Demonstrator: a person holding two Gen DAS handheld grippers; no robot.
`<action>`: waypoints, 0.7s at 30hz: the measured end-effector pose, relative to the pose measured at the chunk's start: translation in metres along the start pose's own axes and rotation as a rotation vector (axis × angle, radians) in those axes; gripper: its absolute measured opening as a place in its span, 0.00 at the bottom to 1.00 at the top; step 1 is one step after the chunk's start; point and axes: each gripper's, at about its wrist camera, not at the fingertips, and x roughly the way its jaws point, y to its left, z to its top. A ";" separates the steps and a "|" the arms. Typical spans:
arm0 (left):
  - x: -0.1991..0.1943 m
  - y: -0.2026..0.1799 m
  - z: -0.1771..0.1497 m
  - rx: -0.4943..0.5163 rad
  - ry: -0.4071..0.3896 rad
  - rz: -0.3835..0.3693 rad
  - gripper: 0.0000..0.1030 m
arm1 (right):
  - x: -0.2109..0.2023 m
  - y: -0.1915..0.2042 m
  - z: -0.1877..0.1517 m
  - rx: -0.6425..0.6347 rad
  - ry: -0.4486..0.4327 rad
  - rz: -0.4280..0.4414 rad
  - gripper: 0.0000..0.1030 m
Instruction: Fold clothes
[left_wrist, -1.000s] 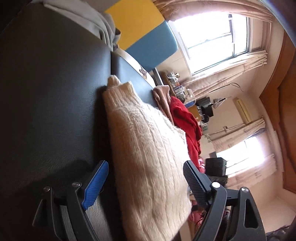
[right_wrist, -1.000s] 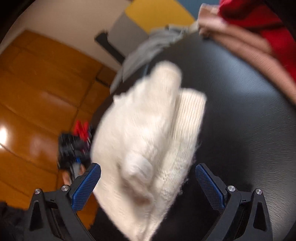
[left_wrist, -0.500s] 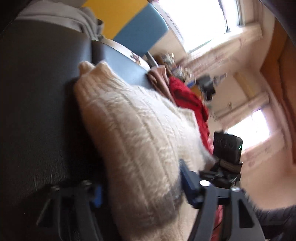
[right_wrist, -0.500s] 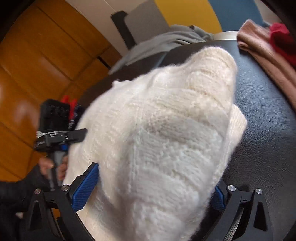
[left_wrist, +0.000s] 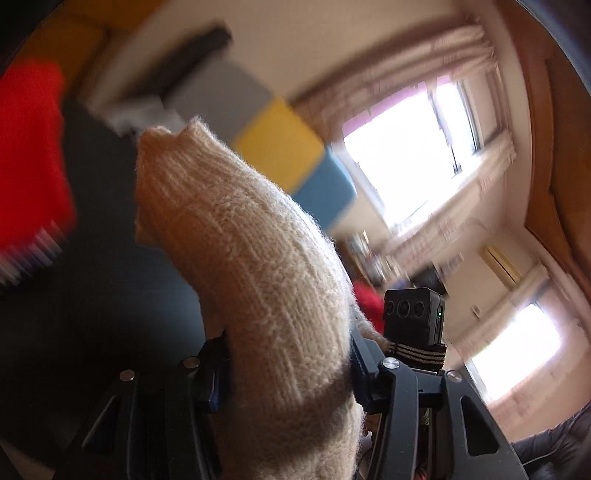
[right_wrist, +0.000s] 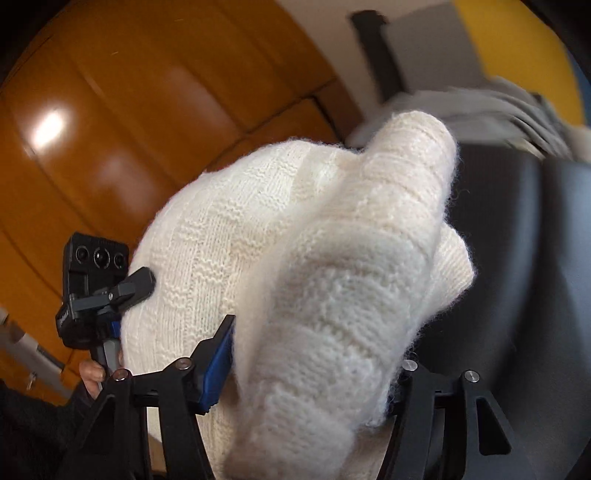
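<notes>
While both grippers close on the cream sweater (left_wrist: 266, 280), lifted off the dark bench (left_wrist: 92, 295), the left gripper (left_wrist: 288, 373) and right gripper (right_wrist: 310, 365) each pinch a bunched fold. Only the left view catches windows and a blurred red garment (left_wrist: 29, 147); the right shows wood panelling. Fingertips are buried in knit.

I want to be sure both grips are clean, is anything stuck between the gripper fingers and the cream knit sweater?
Nothing visible is. The left gripper and right gripper are closing on the cream knit sweater, with its bunched knit filling each gap directly against the pads. Only the other gripper shows beside the fabric in each view.
</notes>
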 end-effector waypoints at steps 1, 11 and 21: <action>-0.020 0.001 0.013 0.015 -0.057 0.026 0.50 | 0.017 0.014 0.021 -0.033 -0.004 0.035 0.61; -0.163 0.094 0.119 -0.113 -0.389 0.377 0.50 | 0.230 0.125 0.204 -0.240 0.106 0.238 0.64; -0.176 0.211 0.093 -0.364 -0.320 0.504 0.60 | 0.353 0.093 0.195 -0.155 0.272 0.192 0.84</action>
